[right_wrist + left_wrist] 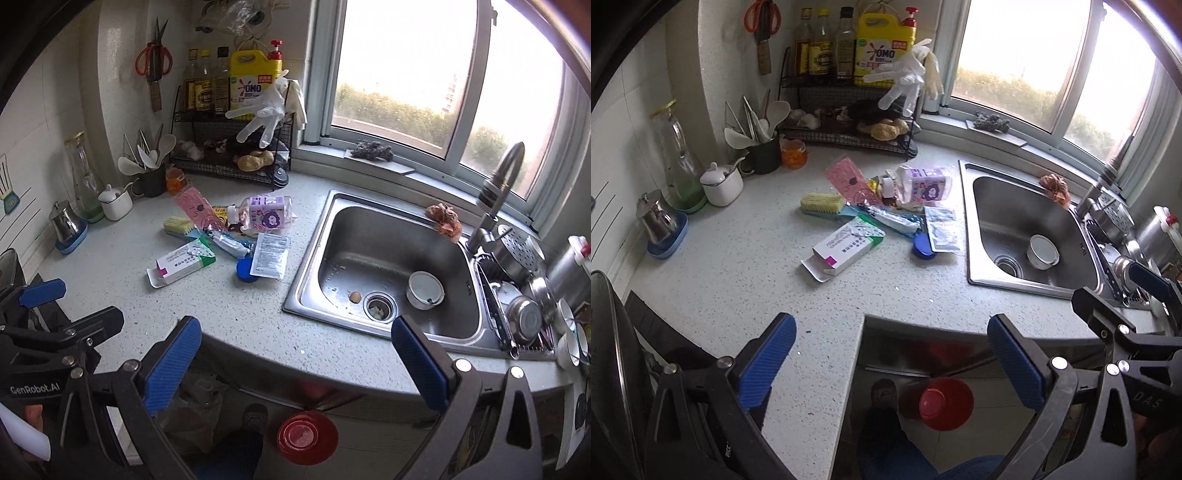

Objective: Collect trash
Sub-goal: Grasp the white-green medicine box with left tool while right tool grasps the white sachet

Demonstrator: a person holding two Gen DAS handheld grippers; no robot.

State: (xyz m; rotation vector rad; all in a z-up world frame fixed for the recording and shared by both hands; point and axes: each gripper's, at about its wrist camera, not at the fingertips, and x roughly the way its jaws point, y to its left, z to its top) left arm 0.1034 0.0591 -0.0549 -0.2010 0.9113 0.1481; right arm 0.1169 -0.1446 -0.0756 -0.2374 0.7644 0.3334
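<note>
progress: nothing collected | litter pile (886,210) untouched on surface (746,288) | left gripper (892,354) and right gripper (295,362) spread, empty | red bin (307,437) waiting on floor

The yellow detergent jug (885,48) on the wire rack carries the brand "OMO" in red. In the right wrist view the left gripper (37,317) bears "GenRobot.AI" in white; in the left wrist view the right gripper (1145,295) shows "DAS". Print on the medicine box (846,245) and white sachet (270,255) is too small to read.

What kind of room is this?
Most likely a home kitchen: a steel sink with a tap set in a speckled counter, a wire rack of sauce bottles, and a pot of cooking utensils.
</note>
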